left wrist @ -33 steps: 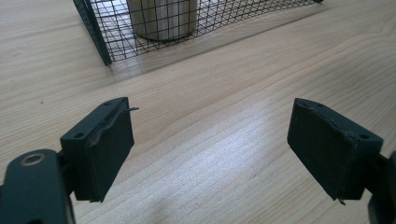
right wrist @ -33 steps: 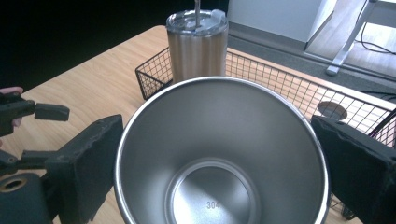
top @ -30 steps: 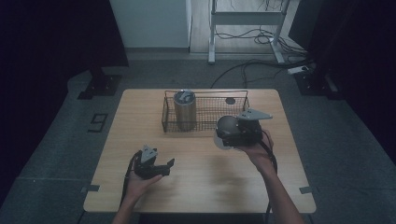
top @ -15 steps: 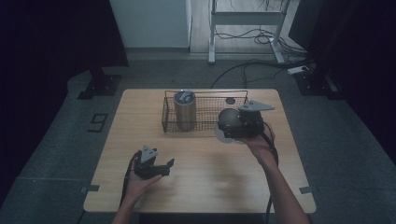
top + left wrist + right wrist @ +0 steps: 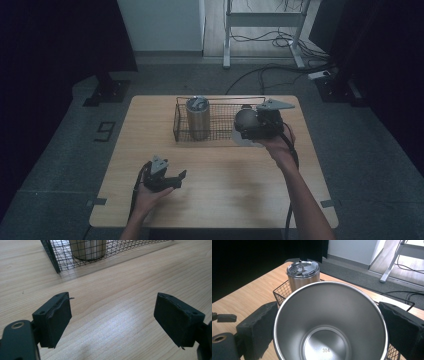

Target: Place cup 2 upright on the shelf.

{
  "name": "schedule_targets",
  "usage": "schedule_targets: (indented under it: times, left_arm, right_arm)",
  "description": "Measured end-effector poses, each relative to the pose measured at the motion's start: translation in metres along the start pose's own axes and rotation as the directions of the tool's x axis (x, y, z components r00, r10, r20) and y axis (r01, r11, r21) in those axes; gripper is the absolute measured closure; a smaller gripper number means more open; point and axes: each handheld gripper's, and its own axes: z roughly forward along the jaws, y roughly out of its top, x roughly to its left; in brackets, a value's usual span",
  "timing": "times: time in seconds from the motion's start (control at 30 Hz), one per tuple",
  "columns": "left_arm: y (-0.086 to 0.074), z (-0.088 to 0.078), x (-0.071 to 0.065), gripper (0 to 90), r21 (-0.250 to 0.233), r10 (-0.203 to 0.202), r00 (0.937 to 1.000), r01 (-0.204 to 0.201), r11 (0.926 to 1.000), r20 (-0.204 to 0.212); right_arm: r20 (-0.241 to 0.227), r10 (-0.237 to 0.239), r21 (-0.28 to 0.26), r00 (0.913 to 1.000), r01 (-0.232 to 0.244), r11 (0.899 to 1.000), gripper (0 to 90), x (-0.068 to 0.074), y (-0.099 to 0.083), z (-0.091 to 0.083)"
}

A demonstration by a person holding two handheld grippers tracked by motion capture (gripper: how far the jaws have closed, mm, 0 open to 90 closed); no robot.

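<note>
Steel cup (image 5: 329, 322) clamped in right tool (image 5: 252, 126), centre right of high view over wire basket (image 5: 220, 131), lidded tumbler (image 5: 198, 117) inside basket, left tool (image 5: 170, 179) apart, empty, lower left above bench (image 5: 225, 185).

Cup (image 5: 329, 322) higher, nearer the basket (image 5: 220, 120)
</note>
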Motion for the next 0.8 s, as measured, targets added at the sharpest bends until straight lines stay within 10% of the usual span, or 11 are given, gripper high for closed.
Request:
schedule_targets:
  times: [0.8]
  left_arm:
    - [-0.001,0.001,0.000,14.7,0.005,0.001,1.0000,-0.001,1.0000,0.000]
  right_arm:
    - [0.027,0.022,0.024,0.9994,-0.023,0.999,5.9,-0.024,0.012,0.027]
